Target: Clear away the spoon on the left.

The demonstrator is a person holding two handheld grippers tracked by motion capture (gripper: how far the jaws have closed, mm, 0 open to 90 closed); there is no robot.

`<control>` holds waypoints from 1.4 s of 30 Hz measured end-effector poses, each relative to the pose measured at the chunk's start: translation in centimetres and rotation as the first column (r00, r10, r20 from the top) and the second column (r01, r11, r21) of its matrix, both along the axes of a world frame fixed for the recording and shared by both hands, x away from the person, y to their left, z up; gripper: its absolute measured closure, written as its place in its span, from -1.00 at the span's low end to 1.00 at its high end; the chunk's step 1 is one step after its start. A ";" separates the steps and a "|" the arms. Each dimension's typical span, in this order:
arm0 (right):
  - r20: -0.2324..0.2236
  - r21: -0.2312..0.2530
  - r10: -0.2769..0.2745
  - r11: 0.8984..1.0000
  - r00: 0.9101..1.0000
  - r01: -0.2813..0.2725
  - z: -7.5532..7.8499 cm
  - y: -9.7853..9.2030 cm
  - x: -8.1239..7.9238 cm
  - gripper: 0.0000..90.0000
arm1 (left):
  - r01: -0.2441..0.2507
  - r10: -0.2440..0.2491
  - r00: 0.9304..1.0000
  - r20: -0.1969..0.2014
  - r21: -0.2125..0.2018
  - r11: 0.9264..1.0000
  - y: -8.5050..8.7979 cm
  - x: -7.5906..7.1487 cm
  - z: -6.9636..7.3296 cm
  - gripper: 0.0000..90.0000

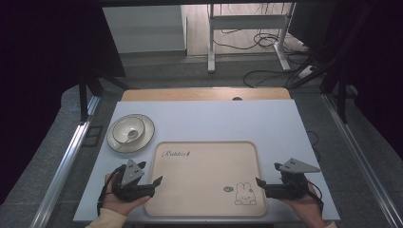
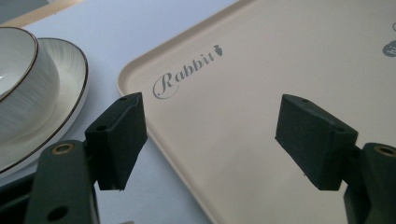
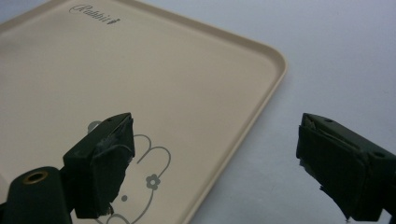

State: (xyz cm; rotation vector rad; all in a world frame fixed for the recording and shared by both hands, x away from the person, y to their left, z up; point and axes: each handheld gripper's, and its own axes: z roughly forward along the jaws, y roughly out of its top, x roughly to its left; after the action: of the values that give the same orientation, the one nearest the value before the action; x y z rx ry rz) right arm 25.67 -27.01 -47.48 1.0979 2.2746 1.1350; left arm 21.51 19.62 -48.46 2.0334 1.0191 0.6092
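A beige tray [image 1: 204,166] with a "Rabbit" print and a rabbit drawing lies at the table's front middle. A white bowl [image 1: 129,129] with a spoon in it stands on a plate [image 1: 145,137] at the tray's far left. My left gripper [image 1: 157,183] rests at the tray's left edge, jaws open and empty; in the left gripper view [image 2: 212,140] the tray's rim [image 2: 140,70] runs between them, with the bowl [image 2: 18,84] at left. My right gripper [image 1: 259,183] sits at the tray's right edge, open and empty, astride the rim [image 3: 261,93] in the right gripper view [image 3: 215,163].
The table [image 1: 214,118] is white with a wooden strip at its far edge. Metal rails run along both sides. Beyond it, a desk frame and cables lie on the floor.
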 end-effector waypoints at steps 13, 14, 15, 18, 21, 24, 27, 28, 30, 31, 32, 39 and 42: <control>0.023 -0.029 -0.002 1.000 1.000 0.003 0.1 0.4 0.0 -0.71 | 0.027 -0.027 0.999 0.018 0.016 1.000 -0.3 -0.4 0.4 -0.46; 0.021 -0.034 -0.005 0.999 1.000 0.005 0.0 0.4 0.1 -0.70 | 0.027 -0.028 0.999 0.017 0.015 1.000 -0.3 -0.3 0.4 -0.46; 0.016 -0.034 -0.006 0.999 1.000 0.007 -0.1 0.3 0.1 -0.70 | 0.029 -0.029 0.999 0.014 0.015 0.999 -0.3 -0.3 0.3 -0.46; 0.015 -0.031 -0.007 0.999 1.000 0.008 -0.1 0.3 0.2 -0.70 | 0.028 -0.028 1.000 0.015 0.009 1.000 -0.2 -0.1 0.4 -0.46; 0.007 -0.033 -0.013 0.999 1.000 0.013 -0.2 0.2 0.2 -0.70 | 0.035 -0.035 0.999 0.020 0.009 0.999 -0.3 -0.1 0.6 -0.46; 0.000 -0.032 -0.019 0.999 1.000 0.019 -0.3 0.2 0.1 -0.70 | 0.042 -0.042 0.999 0.025 0.008 0.999 -0.3 -0.1 0.8 -0.46; 0.003 -0.028 -0.021 0.999 1.000 0.021 -0.3 0.0 0.2 -0.70 | 0.041 -0.041 0.999 0.035 0.021 0.999 -0.4 0.2 1.3 -0.46; 0.002 -0.025 -0.020 0.999 1.000 0.020 -0.3 0.0 0.2 -0.70 | 0.035 -0.035 0.999 0.034 0.013 0.999 -0.6 0.3 1.5 -0.46; -0.002 -0.023 -0.016 1.000 1.000 0.016 -0.3 0.0 0.1 -0.70 | 0.043 -0.043 0.998 0.038 0.018 0.999 -0.7 0.6 1.8 -0.46; -0.005 -0.020 -0.015 1.000 1.000 0.015 -0.4 0.0 0.1 -0.70 | 0.047 -0.048 0.998 0.038 0.028 0.999 -0.8 0.7 1.9 -0.46; -0.007 -0.020 -0.015 1.000 1.000 0.015 -0.4 -0.1 0.0 -0.70 | 0.047 -0.049 0.998 0.038 0.041 0.998 -0.8 0.9 2.0 -0.46; -0.018 -0.015 -0.016 1.000 1.000 0.016 -0.6 -0.2 0.1 -0.70 | 0.025 -0.025 1.000 0.010 0.025 0.999 -0.9 2.3 2.4 -0.46; -0.019 -0.022 -0.017 1.000 1.000 0.017 -0.7 -0.2 0.2 -0.70 | 0.035 -0.036 0.999 0.016 0.039 0.999 -1.1 3.0 3.1 -0.46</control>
State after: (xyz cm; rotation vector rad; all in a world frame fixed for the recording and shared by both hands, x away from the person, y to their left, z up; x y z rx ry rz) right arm 25.85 -27.21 -48.14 1.1227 2.2825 1.0953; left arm 24.49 18.51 -45.36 2.0724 0.9662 0.6311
